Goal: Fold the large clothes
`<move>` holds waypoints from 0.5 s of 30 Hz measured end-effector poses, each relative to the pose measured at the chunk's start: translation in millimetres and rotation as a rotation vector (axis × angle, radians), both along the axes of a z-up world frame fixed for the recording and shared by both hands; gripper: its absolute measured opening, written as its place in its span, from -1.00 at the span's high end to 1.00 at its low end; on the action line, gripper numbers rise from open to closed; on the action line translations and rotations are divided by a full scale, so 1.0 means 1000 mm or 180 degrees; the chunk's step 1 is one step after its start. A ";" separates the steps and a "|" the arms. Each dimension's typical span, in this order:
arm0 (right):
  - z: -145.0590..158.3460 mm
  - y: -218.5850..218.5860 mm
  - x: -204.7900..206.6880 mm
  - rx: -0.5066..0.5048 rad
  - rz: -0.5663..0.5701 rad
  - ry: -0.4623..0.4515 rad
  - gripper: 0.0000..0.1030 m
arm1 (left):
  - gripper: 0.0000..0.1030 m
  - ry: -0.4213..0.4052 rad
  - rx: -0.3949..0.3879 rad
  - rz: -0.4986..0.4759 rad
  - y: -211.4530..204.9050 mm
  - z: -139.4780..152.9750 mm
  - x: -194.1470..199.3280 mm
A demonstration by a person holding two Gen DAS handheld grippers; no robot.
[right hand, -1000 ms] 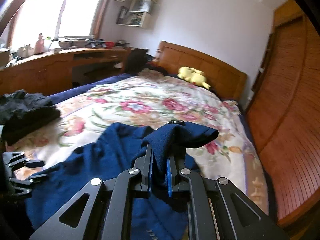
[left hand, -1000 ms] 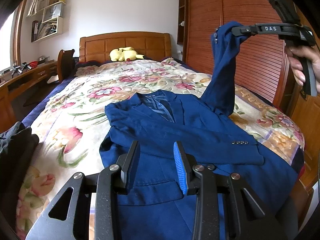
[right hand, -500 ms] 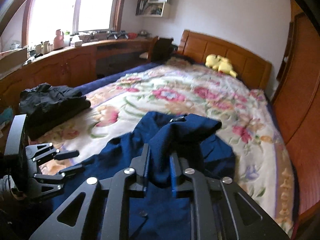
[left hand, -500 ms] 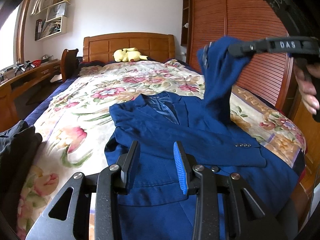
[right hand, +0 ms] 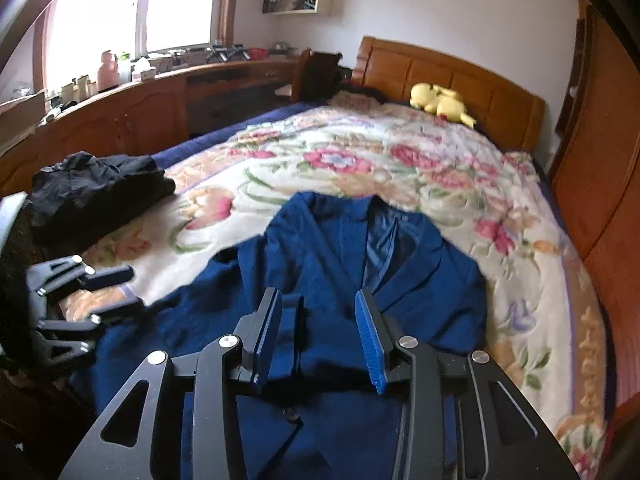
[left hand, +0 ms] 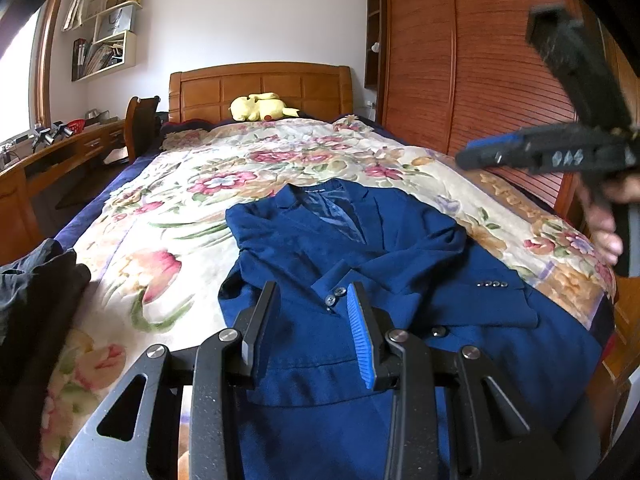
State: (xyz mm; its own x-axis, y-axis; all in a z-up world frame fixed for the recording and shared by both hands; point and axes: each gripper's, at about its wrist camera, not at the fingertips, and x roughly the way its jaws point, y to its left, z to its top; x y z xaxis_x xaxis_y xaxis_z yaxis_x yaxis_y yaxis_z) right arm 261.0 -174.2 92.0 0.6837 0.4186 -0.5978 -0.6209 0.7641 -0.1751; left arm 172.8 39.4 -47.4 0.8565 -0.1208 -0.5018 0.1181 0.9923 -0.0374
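A dark blue suit jacket point(left hand: 360, 264) lies face up on the flowered bedspread point(left hand: 192, 208), collar toward the headboard, both sleeves folded across its chest. It also shows in the right wrist view point(right hand: 340, 256). My left gripper point(left hand: 312, 320) is open and empty, hovering over the jacket's lower front. My right gripper point(right hand: 316, 328) is open and empty above the jacket's middle; in the left wrist view it point(left hand: 476, 156) is held high at the right, blurred. The left gripper shows at the left edge of the right wrist view point(right hand: 116, 288).
A pile of black clothes point(right hand: 96, 188) lies at the bed's left edge. A yellow plush toy point(left hand: 260, 106) rests by the wooden headboard point(left hand: 260, 88). A wooden wardrobe point(left hand: 480, 80) stands to the right, a desk point(right hand: 140, 112) to the left.
My right gripper opened and let go of the jacket's right sleeve, which now lies across the chest. The right gripper has pulled back to the right. The left gripper stayed open.
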 end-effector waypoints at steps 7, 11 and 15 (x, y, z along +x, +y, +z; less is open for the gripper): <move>-0.048 0.031 0.041 0.0040 -0.0062 0.0388 0.23 | 0.31 0.0062 0.0004 0.0061 0.020 -0.005 -0.006; -0.075 0.059 0.071 0.0019 -0.0035 0.0623 0.23 | 0.30 0.0068 -0.0070 0.0079 0.032 -0.005 -0.012; -0.094 0.085 0.098 0.0054 -0.0047 0.0793 0.23 | 0.29 0.0089 -0.0162 0.0129 0.044 -0.006 -0.015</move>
State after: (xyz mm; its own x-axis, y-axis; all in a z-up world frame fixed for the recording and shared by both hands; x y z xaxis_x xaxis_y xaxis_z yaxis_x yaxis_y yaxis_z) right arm 358.6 -89.4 -2.3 0.5223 0.4210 -0.7415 -0.6321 0.7749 -0.0052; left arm 157.7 83.8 -53.3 0.8469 -0.1124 -0.5198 0.0761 0.9930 -0.0907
